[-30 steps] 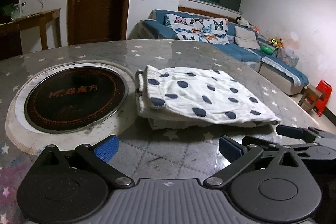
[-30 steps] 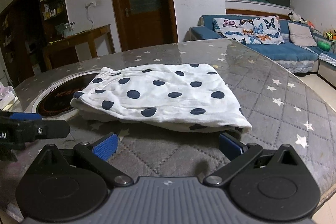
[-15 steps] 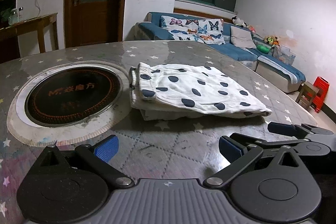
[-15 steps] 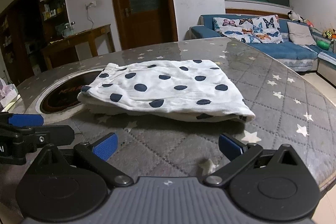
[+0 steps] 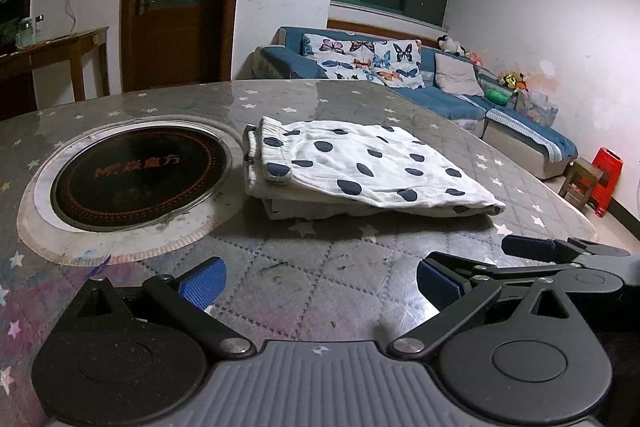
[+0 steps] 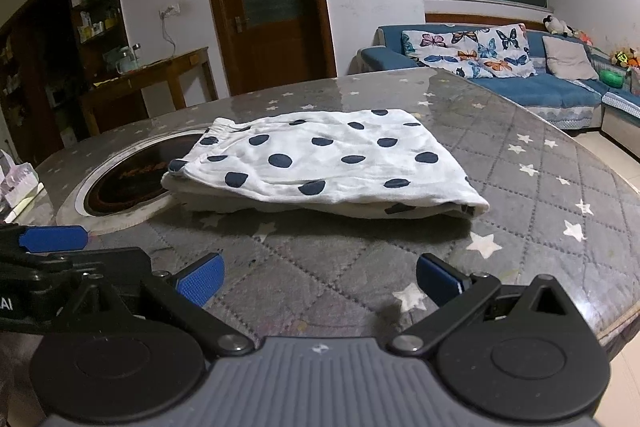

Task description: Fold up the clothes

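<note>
A white garment with dark blue dots [image 5: 360, 171] lies folded flat on the grey star-patterned table [image 5: 312, 267], right of the round cooktop. It also shows in the right wrist view [image 6: 328, 163]. My left gripper [image 5: 320, 281] is open and empty, above the table in front of the garment. My right gripper [image 6: 318, 281] is open and empty, also short of the garment. The right gripper's blue-tipped fingers [image 5: 532, 247] show at the lower right of the left wrist view. The left gripper's finger [image 6: 52, 239] shows at the left edge of the right wrist view.
A round black induction cooktop [image 5: 140, 175] is set into the table left of the garment. The table's curved edge [image 6: 624, 315] lies to the right. A blue sofa [image 5: 460, 99], a red stool [image 5: 606, 179] and a wooden side table [image 6: 152, 83] stand beyond.
Both grippers have drawn back from the folded garment toward the table's near edge. The garment lies still; both grippers stay open.
</note>
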### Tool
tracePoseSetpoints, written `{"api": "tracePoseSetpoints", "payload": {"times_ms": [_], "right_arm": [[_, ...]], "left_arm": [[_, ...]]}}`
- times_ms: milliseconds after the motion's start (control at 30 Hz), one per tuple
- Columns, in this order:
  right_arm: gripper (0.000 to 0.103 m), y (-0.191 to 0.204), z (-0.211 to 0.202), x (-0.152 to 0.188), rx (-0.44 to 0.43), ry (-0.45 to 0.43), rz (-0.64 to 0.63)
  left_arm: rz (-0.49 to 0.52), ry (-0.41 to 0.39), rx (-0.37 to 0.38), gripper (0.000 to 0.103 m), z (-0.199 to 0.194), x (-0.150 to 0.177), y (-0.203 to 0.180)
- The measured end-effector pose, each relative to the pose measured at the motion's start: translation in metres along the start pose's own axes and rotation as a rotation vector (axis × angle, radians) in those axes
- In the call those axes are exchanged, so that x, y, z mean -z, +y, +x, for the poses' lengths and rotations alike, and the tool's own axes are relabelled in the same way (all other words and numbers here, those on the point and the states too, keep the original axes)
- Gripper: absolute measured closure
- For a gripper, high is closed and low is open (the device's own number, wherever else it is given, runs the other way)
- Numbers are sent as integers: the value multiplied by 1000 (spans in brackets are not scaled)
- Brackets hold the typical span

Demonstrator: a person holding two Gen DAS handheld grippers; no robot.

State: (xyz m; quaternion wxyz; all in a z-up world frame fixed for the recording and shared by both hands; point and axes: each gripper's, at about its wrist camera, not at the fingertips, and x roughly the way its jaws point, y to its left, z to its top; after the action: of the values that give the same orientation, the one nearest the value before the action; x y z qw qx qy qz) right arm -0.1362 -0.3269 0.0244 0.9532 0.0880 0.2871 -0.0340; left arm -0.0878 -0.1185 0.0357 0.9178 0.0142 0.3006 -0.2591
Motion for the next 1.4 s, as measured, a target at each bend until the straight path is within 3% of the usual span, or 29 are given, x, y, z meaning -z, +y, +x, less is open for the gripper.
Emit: {"api": "tracePoseSetpoints", "payload": {"times_ms": [967, 1400], "right_arm": [[0, 3, 2, -1, 4, 6, -15], [0, 14, 6, -10, -22, 13, -36]], "left_arm": [[-20, 7, -39, 0, -3, 5, -1], [-59, -7, -67, 0, -6, 2, 17]]}}
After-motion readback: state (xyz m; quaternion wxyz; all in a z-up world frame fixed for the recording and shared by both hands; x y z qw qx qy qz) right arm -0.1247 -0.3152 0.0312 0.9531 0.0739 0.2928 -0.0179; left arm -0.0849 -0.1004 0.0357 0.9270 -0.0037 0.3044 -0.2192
